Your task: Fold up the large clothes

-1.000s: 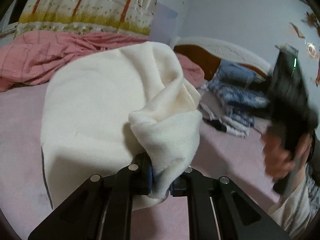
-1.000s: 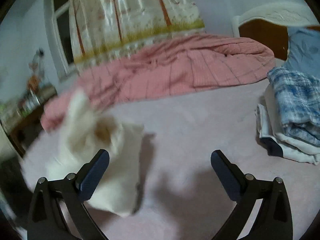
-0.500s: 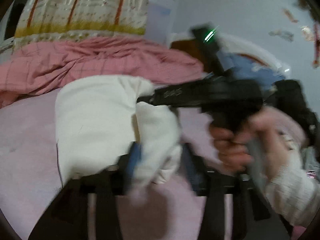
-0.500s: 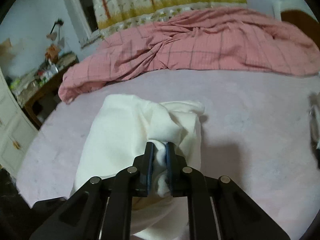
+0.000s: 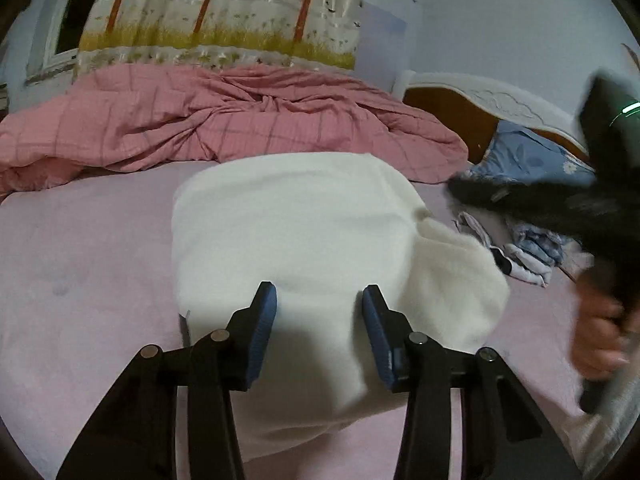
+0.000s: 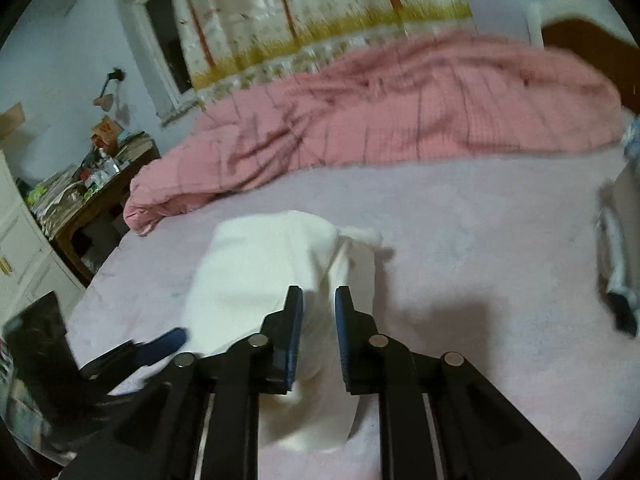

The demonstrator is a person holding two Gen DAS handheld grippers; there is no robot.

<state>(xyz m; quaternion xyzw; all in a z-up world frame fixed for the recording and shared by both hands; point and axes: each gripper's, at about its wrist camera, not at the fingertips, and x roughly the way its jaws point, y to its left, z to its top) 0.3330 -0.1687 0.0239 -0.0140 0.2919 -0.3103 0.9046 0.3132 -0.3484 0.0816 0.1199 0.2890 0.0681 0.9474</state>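
Lying on the bed: cream garment (image 5: 304, 240), soft fleecy knit, folded into a rounded oblong on the pale pink sheet (image 5: 88, 264), one bunched lobe bulging at its right side
Left gripper (image 5: 319, 312): black linkage arms, blue ribbed pads; jaws standing apart and closing, garment lying below and between them, pads not pressing it
Right gripper (image 6: 319, 320): same build; jaws nearly together and easing open, a fold of the cream cloth passing between the pads, seemingly pinched
Person's hand (image 5: 600, 336): blurred, gripping the right gripper's black handle at the right edge
Quilt (image 5: 224, 120): pink, faint check lines, rumpled along the far side of the bed
Curtain (image 5: 224, 12): glossy, printed with tree trunks and a yellow band
Folded stack (image 5: 532, 248): blue and white fabrics, right of the garment, by the headboard
Writing: none readable
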